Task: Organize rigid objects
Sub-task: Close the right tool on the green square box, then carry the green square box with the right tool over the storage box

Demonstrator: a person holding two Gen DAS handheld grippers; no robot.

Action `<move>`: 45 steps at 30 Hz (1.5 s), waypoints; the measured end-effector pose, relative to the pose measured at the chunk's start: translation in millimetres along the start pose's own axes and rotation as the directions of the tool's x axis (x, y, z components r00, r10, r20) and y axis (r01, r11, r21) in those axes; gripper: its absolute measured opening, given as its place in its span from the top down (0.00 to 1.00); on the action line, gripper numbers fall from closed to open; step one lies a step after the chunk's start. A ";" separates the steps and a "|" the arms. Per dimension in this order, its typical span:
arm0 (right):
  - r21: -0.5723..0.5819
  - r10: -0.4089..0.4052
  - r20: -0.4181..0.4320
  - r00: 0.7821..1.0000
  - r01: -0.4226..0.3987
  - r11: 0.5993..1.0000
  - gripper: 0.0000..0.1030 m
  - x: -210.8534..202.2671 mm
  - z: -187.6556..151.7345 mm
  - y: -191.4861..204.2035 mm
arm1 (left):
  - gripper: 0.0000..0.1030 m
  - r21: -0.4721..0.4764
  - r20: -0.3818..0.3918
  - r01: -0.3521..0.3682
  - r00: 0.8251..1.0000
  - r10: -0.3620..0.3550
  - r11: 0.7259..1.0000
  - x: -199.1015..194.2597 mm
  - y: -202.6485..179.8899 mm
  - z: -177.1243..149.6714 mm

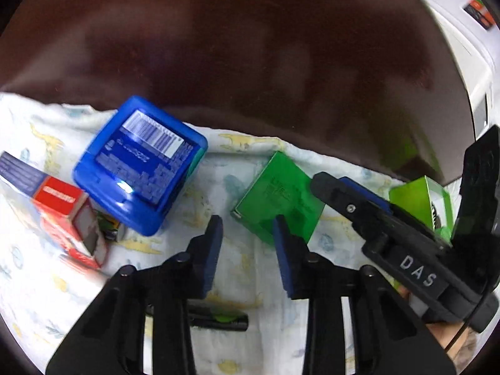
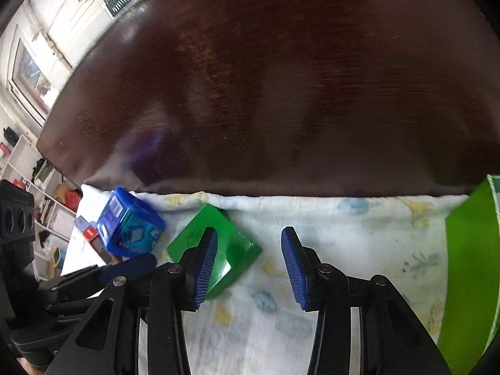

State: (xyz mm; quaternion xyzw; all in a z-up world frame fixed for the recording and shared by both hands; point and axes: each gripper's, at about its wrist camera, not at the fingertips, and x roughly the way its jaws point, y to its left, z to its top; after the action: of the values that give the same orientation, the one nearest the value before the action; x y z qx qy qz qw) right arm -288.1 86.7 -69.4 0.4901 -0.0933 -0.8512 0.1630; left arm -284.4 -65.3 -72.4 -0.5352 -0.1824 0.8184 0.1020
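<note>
Objects lie on a pale printed cloth (image 2: 328,218) spread over the near edge of a dark wooden table (image 2: 281,78). The flat green box (image 1: 278,195) sits near the cloth's far edge, just ahead of both my grippers. To its left is a blue plastic case (image 1: 140,165), tilted, barcode face up; left of that a red and white carton (image 1: 67,218). A dark cylindrical item with a green band (image 1: 218,318), possibly a battery, lies on the cloth below my left gripper. A taller light green box (image 2: 468,265) stands at the far right.

Handling judgement: the green box looks like thin glossy card, light and stiff, likely slippery on its broad faces and easy to dent if squeezed hard. Best hold would be across two opposite narrow edges, with modest force. The blue case looks like hard plastic with rounded corners; grip across its flat sides, not its corners.

Left gripper (image 1: 248,243): jaws stand a narrow gap apart, nothing between them, touching nothing; its right pad overlaps the green box's near corner in view, but I cannot tell contact.

Right gripper (image 2: 248,265): jaws partly open, empty, over bare cloth; the green box lies behind its left finger (image 2: 204,265).
</note>
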 end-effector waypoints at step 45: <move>0.044 0.102 -0.069 0.992 -0.099 0.994 0.78 -108.9 -179.4 -51.1 | 0.72 0.367 -0.145 0.152 0.984 -0.105 0.918 -18.1 -87.3 -161.8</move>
State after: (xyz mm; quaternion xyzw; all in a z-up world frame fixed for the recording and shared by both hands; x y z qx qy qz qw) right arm -91.6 174.5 -88.2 0.5180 -0.1293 -0.8218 0.1988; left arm -131.7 38.5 -79.9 -0.5416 -0.0503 0.7954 0.2673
